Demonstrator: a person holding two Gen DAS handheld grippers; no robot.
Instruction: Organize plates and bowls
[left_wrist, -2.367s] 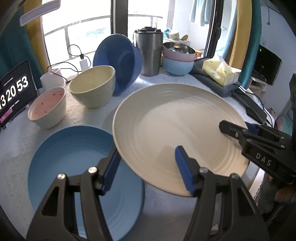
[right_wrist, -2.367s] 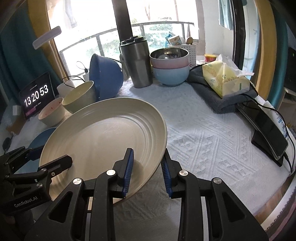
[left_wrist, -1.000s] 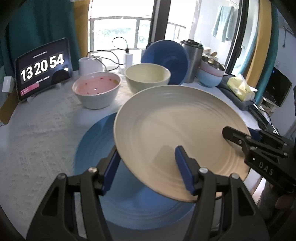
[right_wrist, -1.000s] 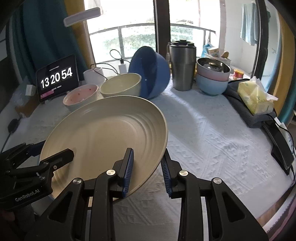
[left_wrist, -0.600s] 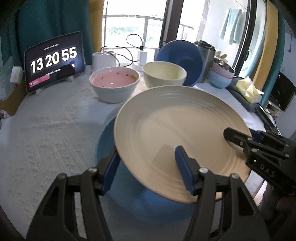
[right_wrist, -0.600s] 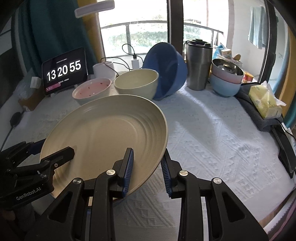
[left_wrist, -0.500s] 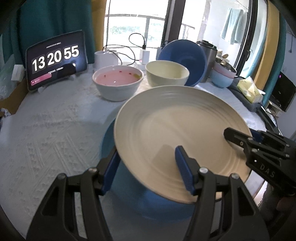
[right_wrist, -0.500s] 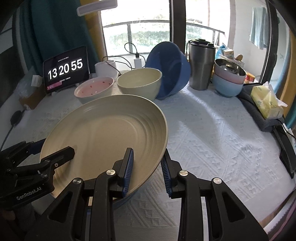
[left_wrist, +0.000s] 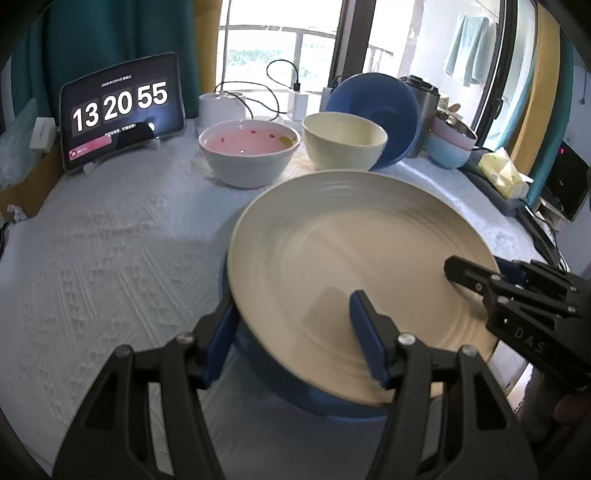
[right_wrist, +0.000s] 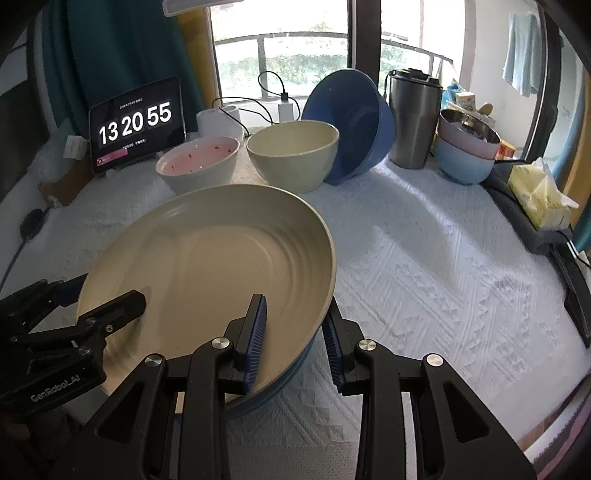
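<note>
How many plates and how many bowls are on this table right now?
Plates: 2, a cream plate lying over a blue plate.
Bowls: 6, a pink-lined bowl, a cream bowl, a tipped dark blue bowl, and a stack of a light blue bowl, a pink bowl and a steel bowl.
Total: 8.

tablet clock (left_wrist: 120, 107): 13 20 55 | right hand-held gripper (left_wrist: 524, 334): DAS | left hand-held gripper (right_wrist: 55, 387): GenRobot.AI
</note>
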